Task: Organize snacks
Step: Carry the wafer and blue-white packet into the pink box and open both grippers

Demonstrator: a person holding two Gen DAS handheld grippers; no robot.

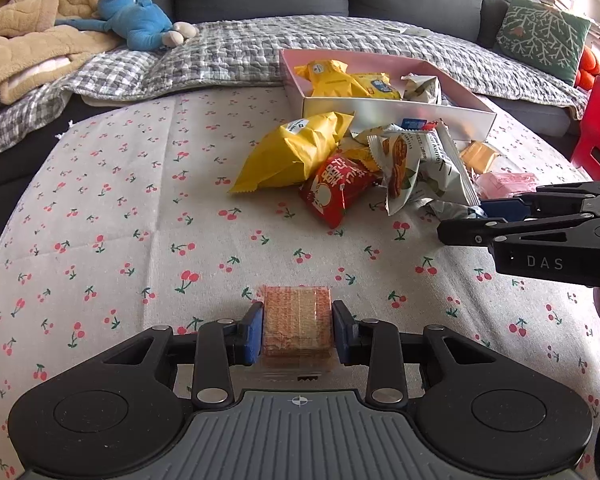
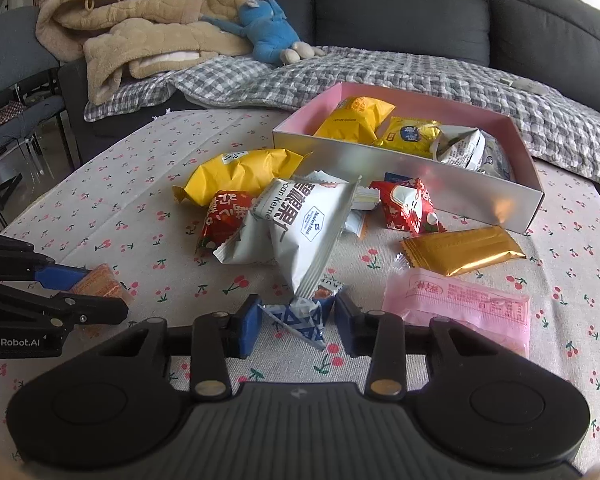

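The left hand-held gripper (image 1: 298,330) is pressing its blue pads against both sides of a clear-wrapped orange wafer pack (image 1: 298,322), which is sitting near the front edge of the desk (image 1: 120,220) with its cherry-print cloth. The right hand-held gripper (image 2: 296,320) is pinching a small blue-and-white triangle-patterned packet (image 2: 300,318) between its pads, close to the front edge as well. Just behind it, a heap of snacks is lying mid-desk: a yellow bag (image 2: 240,174), a white kernel bag (image 2: 300,224), a gold bar (image 2: 464,250) and a pink packet (image 2: 464,308). A pink-lined box (image 2: 480,188) is holding more snacks toward the far edge.
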